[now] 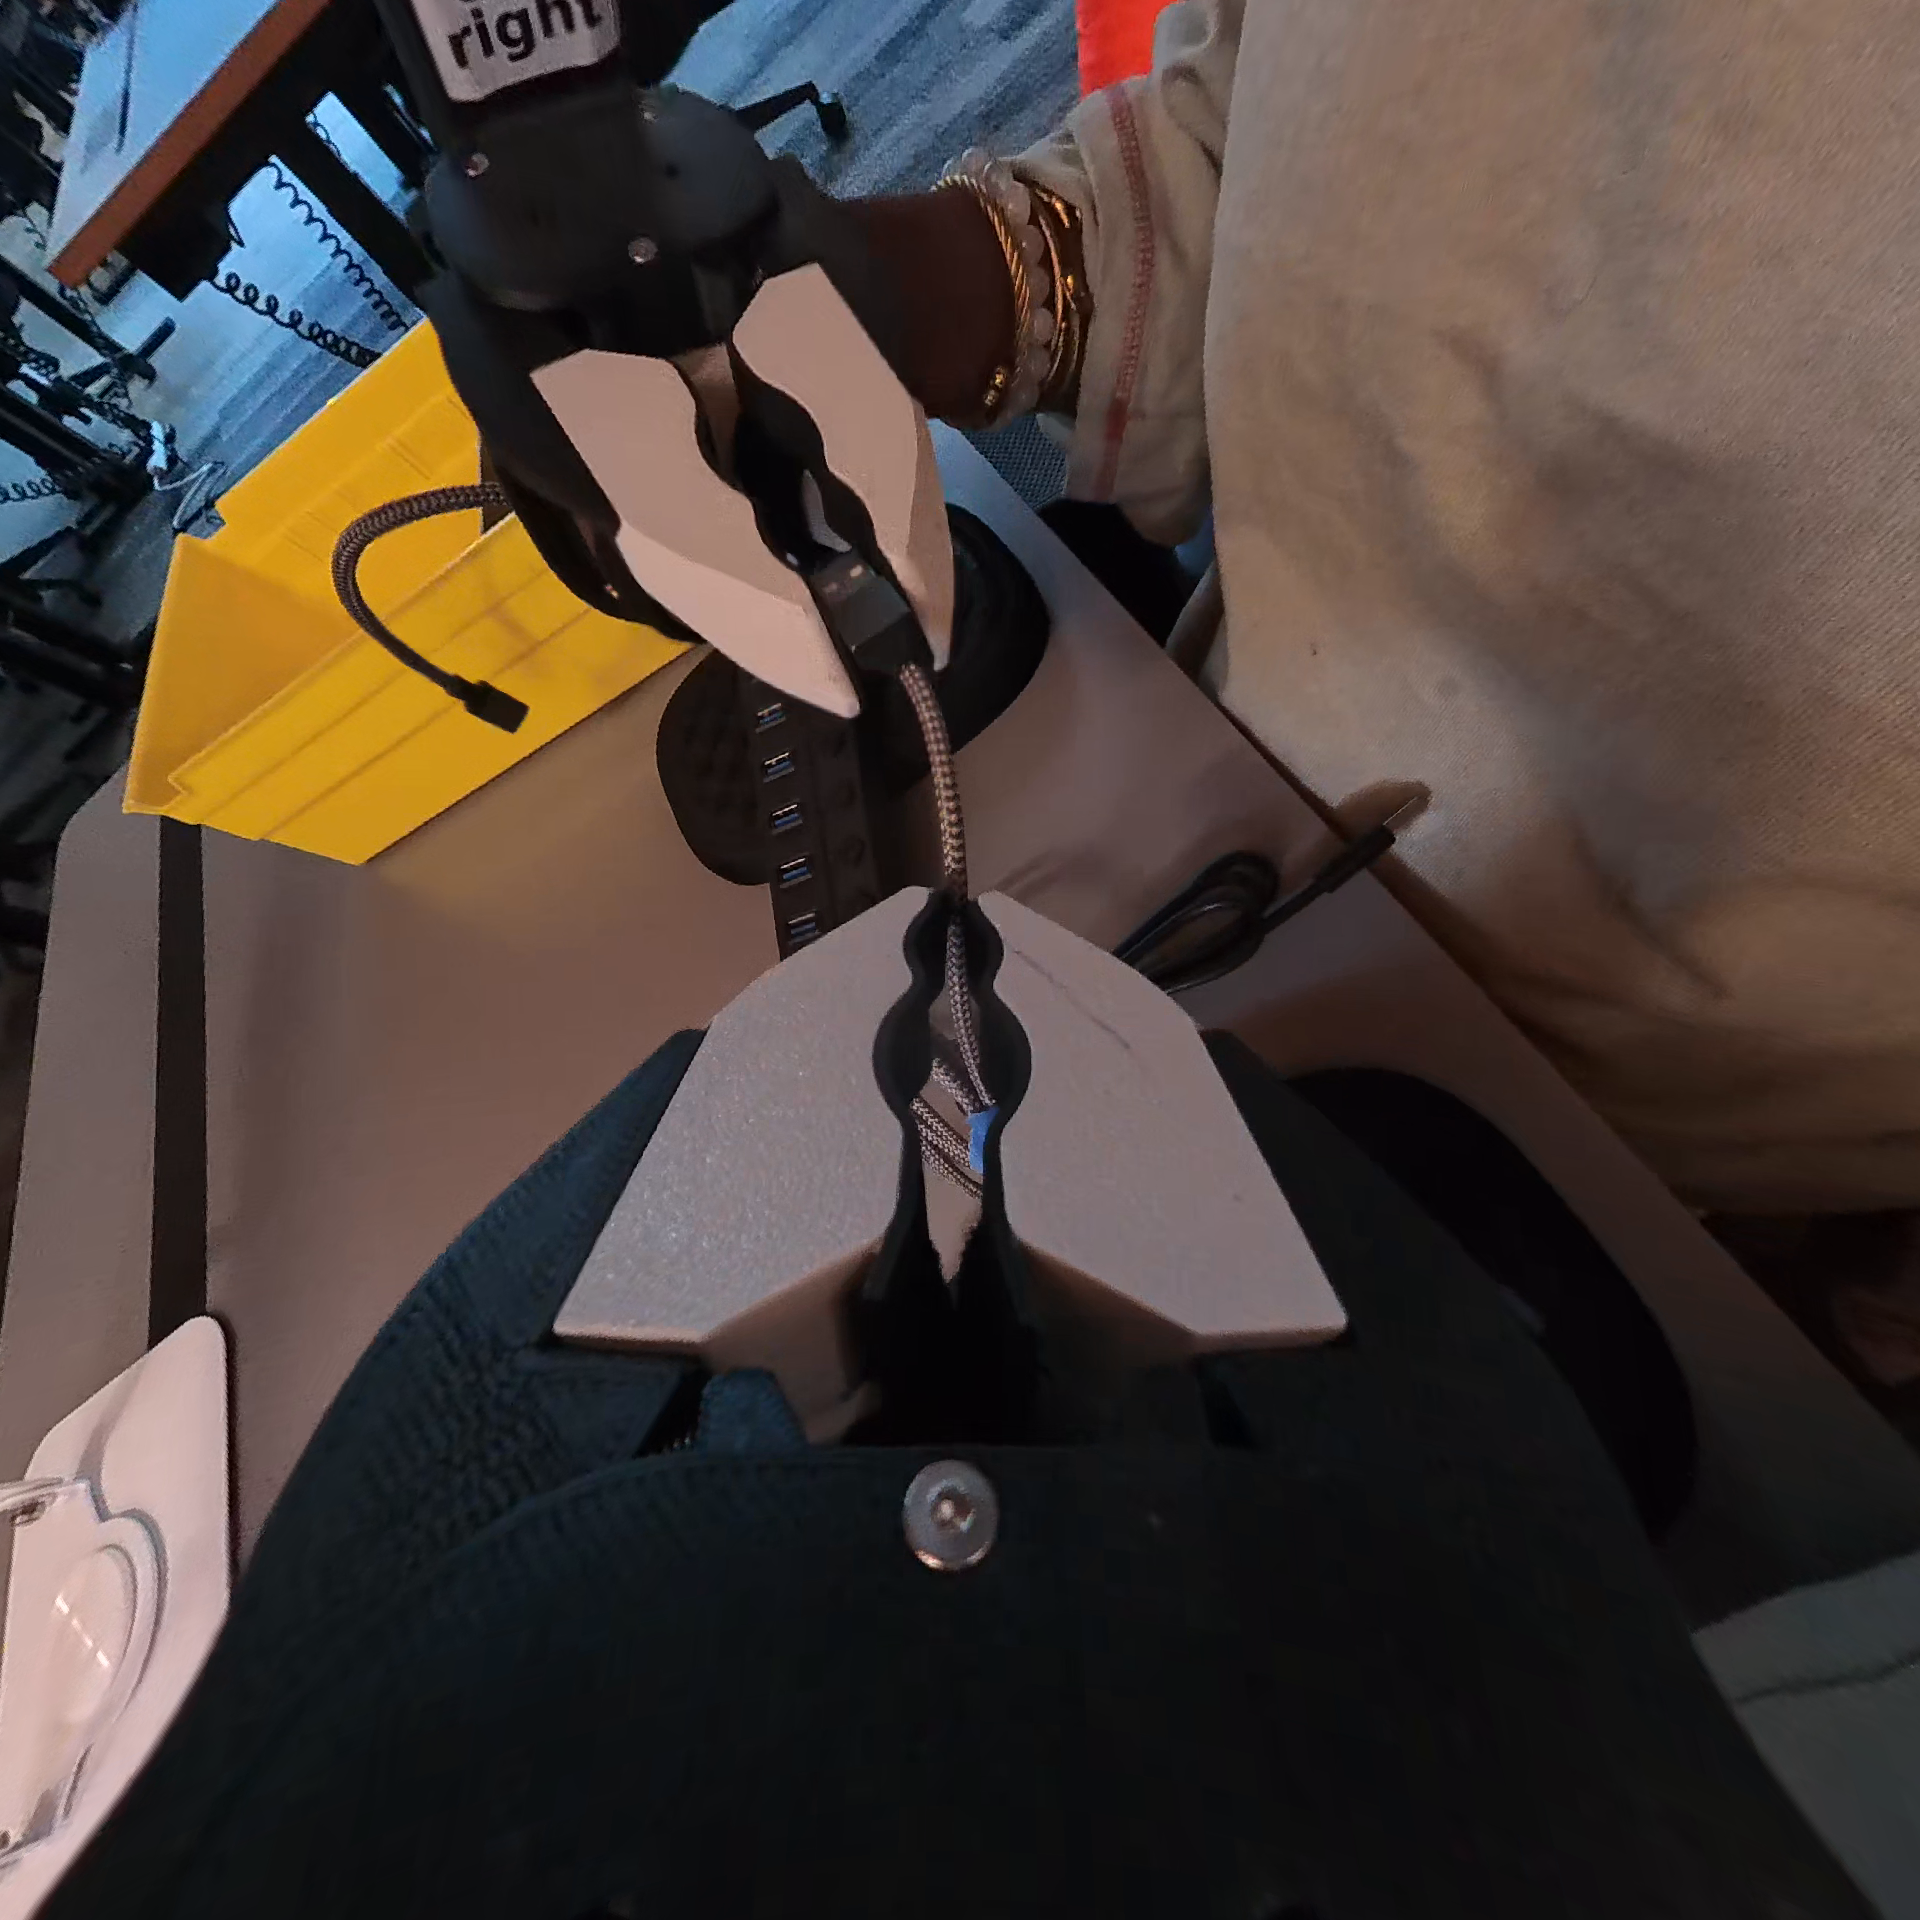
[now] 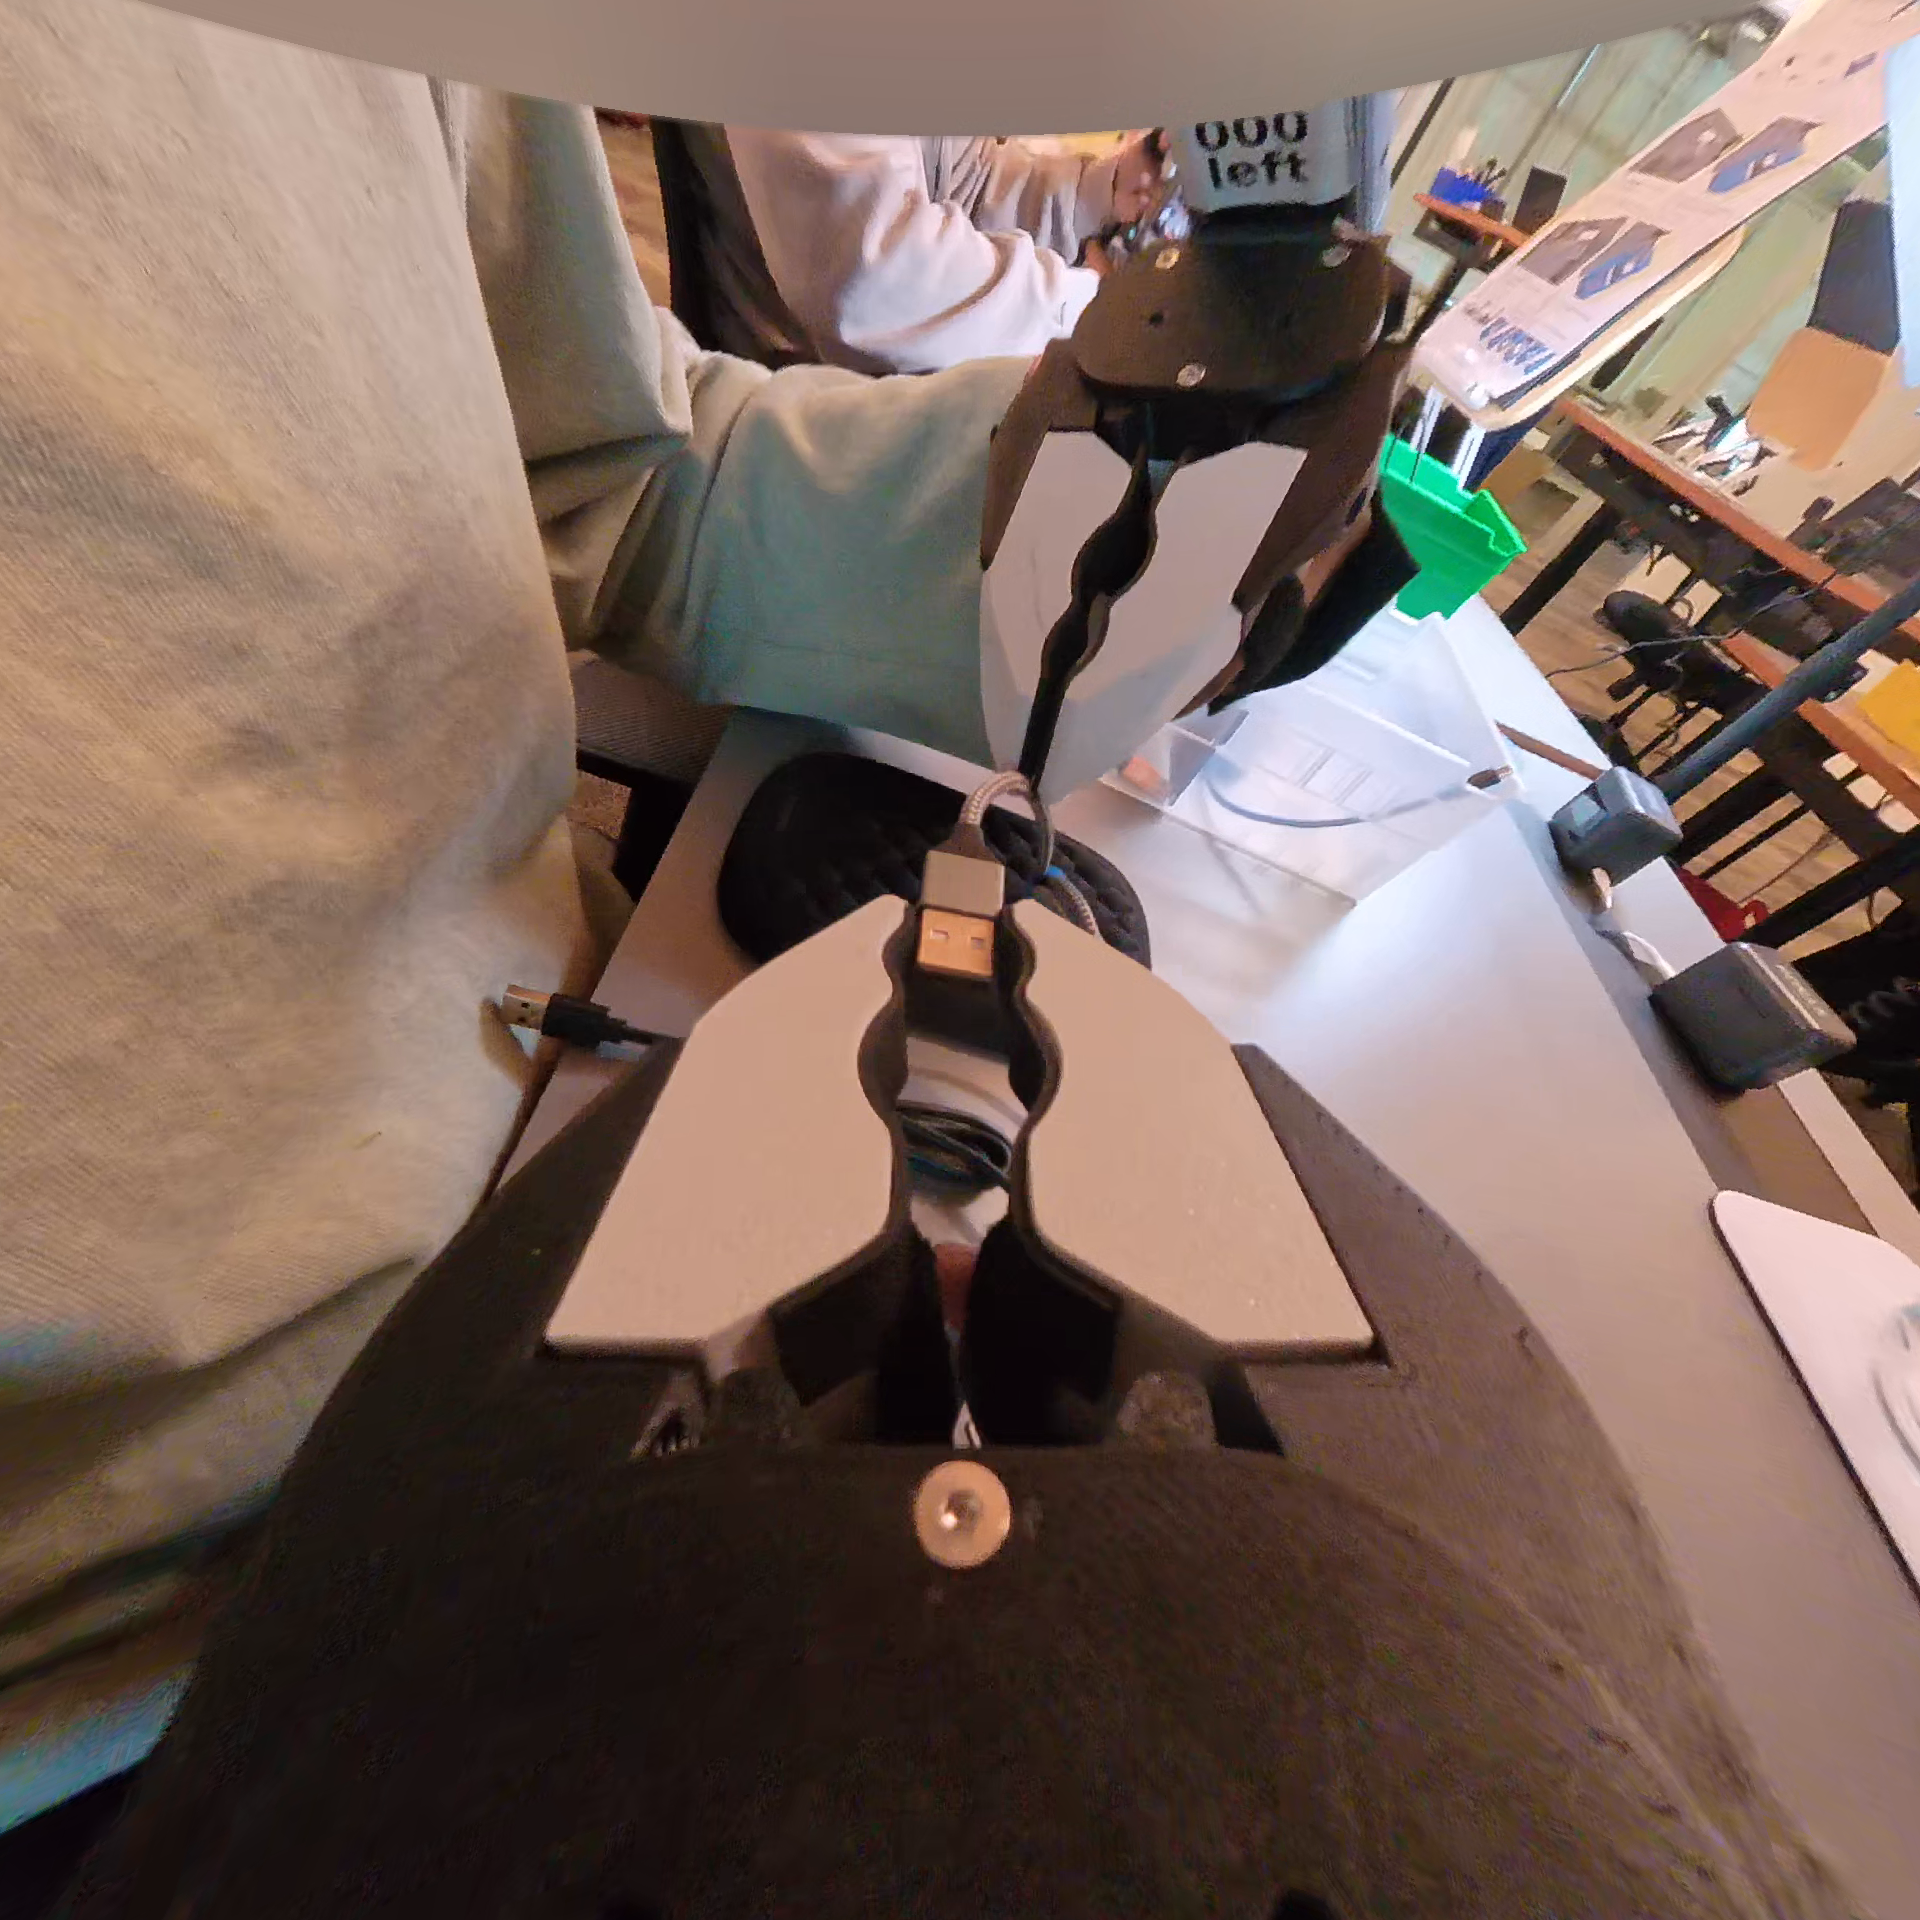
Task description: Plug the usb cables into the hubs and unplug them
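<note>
A grey braided usb cable (image 1: 940,800) runs taut between both grippers, above a black usb hub (image 1: 795,831) with a row of blue ports. My left gripper (image 1: 954,902) is shut on the cable's cord; it also shows in the right wrist view (image 2: 1034,774). My right gripper (image 2: 956,920) is shut on the cable's silver usb plug (image 2: 956,940), whose metal end faces the camera. The right gripper also shows in the left wrist view (image 1: 894,675), over the hub's far end. The plug is in no port. The hub is hidden in the right wrist view.
A yellow bin (image 1: 343,665) stands beyond the hub, with another braided cable end (image 1: 488,707) hanging over it. A black cable (image 1: 1216,914) lies at the table edge beside a person's sweater. A clear container (image 2: 1320,769), green bin (image 2: 1444,530) and grey boxes (image 2: 1745,1013) stand right. Spacing between my two grippers at the tips: around 5 cm. The black usb hub (image 1: 795,831) is about 15 cm from both grippers' fingertips.
</note>
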`<state>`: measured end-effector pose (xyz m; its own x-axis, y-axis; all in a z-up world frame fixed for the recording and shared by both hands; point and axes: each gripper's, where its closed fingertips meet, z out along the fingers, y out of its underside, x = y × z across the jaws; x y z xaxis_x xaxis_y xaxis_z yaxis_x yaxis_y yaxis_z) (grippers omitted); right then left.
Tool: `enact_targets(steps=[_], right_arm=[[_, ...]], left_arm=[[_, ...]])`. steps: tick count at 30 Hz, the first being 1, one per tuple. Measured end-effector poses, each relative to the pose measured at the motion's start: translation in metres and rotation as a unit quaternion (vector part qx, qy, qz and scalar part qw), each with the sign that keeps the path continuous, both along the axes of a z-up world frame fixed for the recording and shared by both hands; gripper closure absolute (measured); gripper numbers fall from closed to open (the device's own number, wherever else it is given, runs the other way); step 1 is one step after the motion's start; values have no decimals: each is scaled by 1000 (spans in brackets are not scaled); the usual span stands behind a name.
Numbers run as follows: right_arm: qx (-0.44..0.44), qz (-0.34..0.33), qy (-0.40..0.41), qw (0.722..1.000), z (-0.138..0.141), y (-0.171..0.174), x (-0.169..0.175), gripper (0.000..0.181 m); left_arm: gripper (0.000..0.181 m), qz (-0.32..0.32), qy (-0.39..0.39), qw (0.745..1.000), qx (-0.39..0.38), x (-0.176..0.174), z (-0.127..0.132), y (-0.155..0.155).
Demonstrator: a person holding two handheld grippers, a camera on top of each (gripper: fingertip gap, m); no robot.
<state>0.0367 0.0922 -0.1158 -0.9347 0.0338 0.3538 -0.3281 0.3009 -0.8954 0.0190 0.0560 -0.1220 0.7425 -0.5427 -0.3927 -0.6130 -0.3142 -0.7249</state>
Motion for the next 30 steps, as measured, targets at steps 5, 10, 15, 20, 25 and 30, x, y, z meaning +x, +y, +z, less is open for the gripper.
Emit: enact_targets(steps=[5, 10, 15, 20, 25, 30], right_arm=[[4, -12, 5, 1000, 2, 0, -3, 167], [-9, -49, 36, 998, 9, 4, -12, 168], [-2, -62, 50, 997, 6, 1, -15, 168], [-19, -74, 57, 995, 10, 5, -16, 168], [-27, -68, 54, 996, 10, 8, -12, 168], [-14, -113, 62, 992, 12, 22, -16, 157]], left_arm=[[178, 21, -8, 1000, 6, -3, -2, 0], [152, 82, -80, 989, 88, -6, 21, 15], [158, 128, -80, 981, 120, -1, 16, 40], [173, 126, -114, 972, 164, 5, 20, 48], [175, 129, -122, 965, 191, 9, 19, 51], [176, 152, -78, 971, 166, 0, 17, 50]])
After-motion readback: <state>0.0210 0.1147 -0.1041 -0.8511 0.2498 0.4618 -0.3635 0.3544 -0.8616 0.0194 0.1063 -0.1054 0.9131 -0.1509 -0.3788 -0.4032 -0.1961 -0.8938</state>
